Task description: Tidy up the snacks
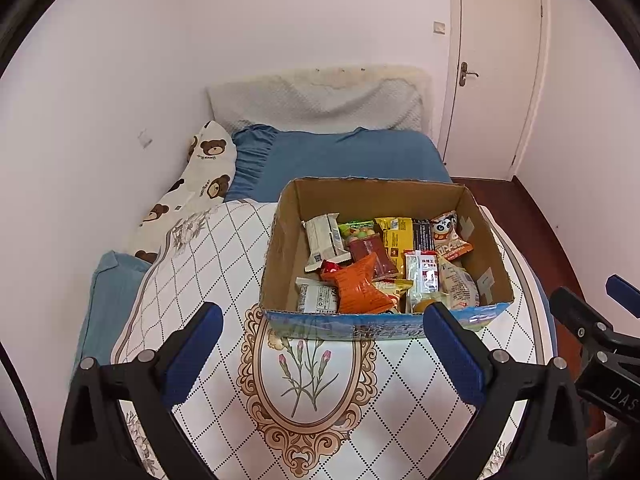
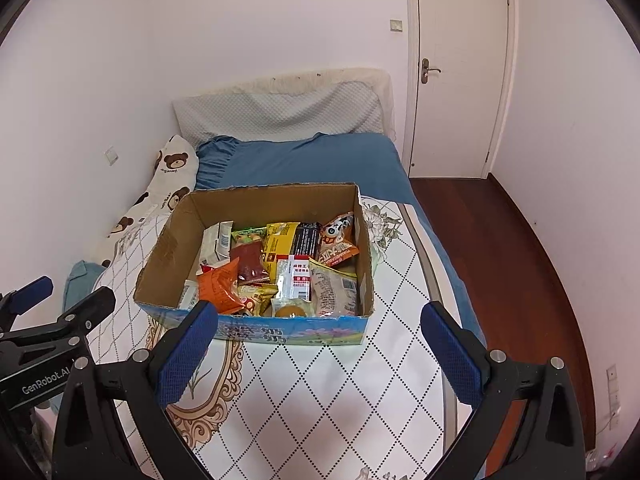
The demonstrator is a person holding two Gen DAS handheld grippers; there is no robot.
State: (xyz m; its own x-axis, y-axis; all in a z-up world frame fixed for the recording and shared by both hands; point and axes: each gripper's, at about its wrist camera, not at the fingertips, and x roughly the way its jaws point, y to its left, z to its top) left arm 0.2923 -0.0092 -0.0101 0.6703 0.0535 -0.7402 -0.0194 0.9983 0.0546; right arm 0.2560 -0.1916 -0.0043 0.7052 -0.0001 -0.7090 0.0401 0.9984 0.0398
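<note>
An open cardboard box [image 1: 280, 256] with a blue printed front stands on a quilted white mat [image 1: 320, 400] on the bed. It holds several snack packets: an orange packet [image 1: 358, 286], a white wrapped bar [image 1: 324, 238], a yellow packet [image 1: 396, 236] and a panda packet [image 1: 448, 234]. The box also shows in the right wrist view [image 2: 168, 256], with the orange packet [image 2: 218, 286] near its front. My left gripper [image 1: 322, 316] is open and empty, just in front of the box. My right gripper [image 2: 320, 320] is open and empty, in front of the box's right half.
A blue sheet [image 1: 348, 160] and a bear-print pillow [image 1: 200, 184] lie behind the box. A white wall runs along the left. A closed door [image 2: 456, 68] and dark wood floor [image 2: 520, 280] are at the right. The bed's edge drops off on the right.
</note>
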